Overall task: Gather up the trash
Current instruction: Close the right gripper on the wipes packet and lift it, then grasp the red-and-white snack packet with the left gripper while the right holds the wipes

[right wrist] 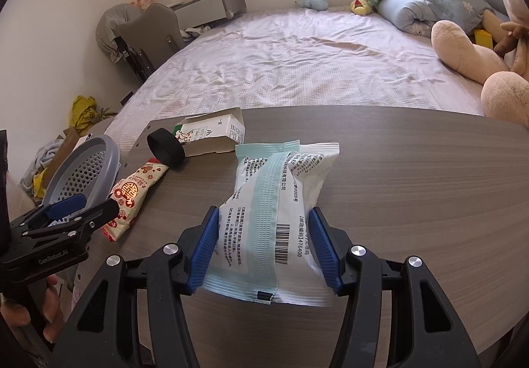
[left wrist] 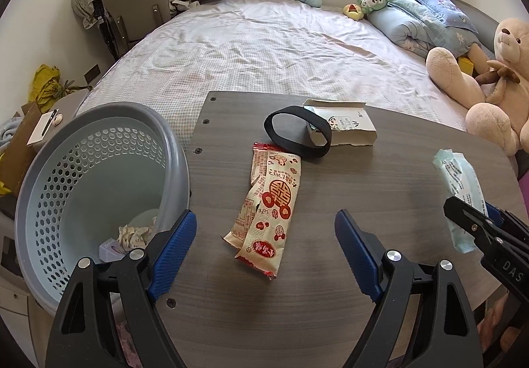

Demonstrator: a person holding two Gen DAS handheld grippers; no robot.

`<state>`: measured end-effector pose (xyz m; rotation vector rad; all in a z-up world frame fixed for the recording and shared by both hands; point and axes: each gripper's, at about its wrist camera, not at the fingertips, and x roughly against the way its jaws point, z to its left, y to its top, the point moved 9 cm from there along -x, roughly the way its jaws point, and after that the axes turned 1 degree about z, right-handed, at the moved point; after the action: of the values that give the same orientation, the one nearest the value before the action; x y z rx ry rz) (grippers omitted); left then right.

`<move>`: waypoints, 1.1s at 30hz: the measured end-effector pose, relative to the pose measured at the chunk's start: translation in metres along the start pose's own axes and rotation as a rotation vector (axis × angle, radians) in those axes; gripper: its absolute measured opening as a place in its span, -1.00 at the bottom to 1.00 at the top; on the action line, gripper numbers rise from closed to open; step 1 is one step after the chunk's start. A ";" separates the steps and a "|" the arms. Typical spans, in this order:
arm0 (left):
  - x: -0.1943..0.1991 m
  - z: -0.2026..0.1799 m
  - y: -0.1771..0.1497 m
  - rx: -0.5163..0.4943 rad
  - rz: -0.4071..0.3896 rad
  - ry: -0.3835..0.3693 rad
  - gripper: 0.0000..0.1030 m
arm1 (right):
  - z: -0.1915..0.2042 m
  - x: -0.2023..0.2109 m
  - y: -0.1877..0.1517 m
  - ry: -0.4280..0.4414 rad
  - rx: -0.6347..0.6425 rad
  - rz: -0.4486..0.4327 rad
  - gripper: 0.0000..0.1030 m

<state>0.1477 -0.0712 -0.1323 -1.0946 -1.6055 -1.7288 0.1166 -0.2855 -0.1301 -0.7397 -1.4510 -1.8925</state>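
Right gripper (right wrist: pixel 264 242) clamped on crumpled pale-green-and-white wrapper (right wrist: pixel 281 202), barcode and black print visible, raised off table (right wrist: pixel 413 202). Left gripper (left wrist: pixel 264 249) fingers wide apart, empty.

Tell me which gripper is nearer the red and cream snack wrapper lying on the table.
Left. The left gripper hovers open, its fingers either side of the red and cream snack wrapper; the right gripper is off to the side, clamping a pale green and white packet.
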 end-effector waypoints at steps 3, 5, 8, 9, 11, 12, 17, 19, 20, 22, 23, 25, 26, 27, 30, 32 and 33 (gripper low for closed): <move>-0.012 -0.003 0.003 -0.004 0.018 0.005 0.59 | -0.003 0.005 -0.002 0.017 -0.008 -0.009 0.05; -0.022 -0.003 0.005 -0.005 0.033 0.015 0.59 | -0.004 0.008 -0.003 0.026 -0.014 -0.015 0.05; -0.033 -0.003 0.005 -0.004 0.047 0.034 0.59 | -0.005 0.012 -0.005 0.041 -0.018 -0.020 0.05; -0.036 -0.002 0.006 -0.004 0.051 0.041 0.59 | -0.005 0.013 -0.005 0.043 -0.018 -0.022 0.05; -0.040 -0.003 0.007 -0.009 0.052 0.041 0.59 | -0.006 0.015 -0.005 0.050 -0.020 -0.025 0.05; -0.042 -0.004 0.007 -0.013 0.052 0.041 0.58 | -0.006 0.016 -0.005 0.054 -0.021 -0.026 0.05; -0.052 -0.005 0.008 -0.009 0.073 0.037 0.40 | -0.006 0.017 -0.006 0.066 -0.024 -0.027 0.05; -0.053 -0.006 0.009 -0.016 0.072 0.043 0.28 | -0.006 0.018 -0.006 0.070 -0.025 -0.029 0.05; -0.053 -0.006 0.009 -0.019 0.072 0.040 0.19 | -0.006 0.019 -0.006 0.070 -0.025 -0.030 0.05; -0.052 -0.008 0.009 -0.026 0.069 0.038 0.00 | -0.006 0.019 -0.006 0.071 -0.026 -0.031 0.05; -0.051 -0.009 0.008 -0.029 0.069 0.036 -0.13 | -0.006 0.019 -0.006 0.070 -0.026 -0.031 0.05; -0.048 -0.011 0.007 -0.031 0.071 0.025 -0.29 | -0.006 0.020 -0.006 0.072 -0.025 -0.033 0.05; -0.047 -0.011 0.005 -0.029 0.072 0.016 -0.29 | -0.006 0.020 -0.006 0.071 -0.024 -0.034 0.05; -0.045 -0.012 0.004 -0.027 0.073 0.010 -0.30 | -0.005 0.021 -0.005 0.071 -0.023 -0.035 0.05; -0.038 -0.013 -0.001 -0.028 0.070 -0.002 -0.30 | -0.004 0.022 -0.005 0.073 -0.022 -0.036 0.05; -0.032 -0.014 -0.006 -0.029 0.066 -0.011 -0.31 | -0.003 0.022 -0.006 0.072 -0.020 -0.035 0.05; -0.028 -0.014 -0.008 -0.028 0.063 -0.015 -0.31 | -0.002 0.022 -0.007 0.071 -0.019 -0.035 0.05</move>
<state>0.1530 -0.0874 -0.1600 -1.1618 -1.5436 -1.7113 0.0965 -0.2889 -0.1182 -0.6532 -1.4124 -1.9412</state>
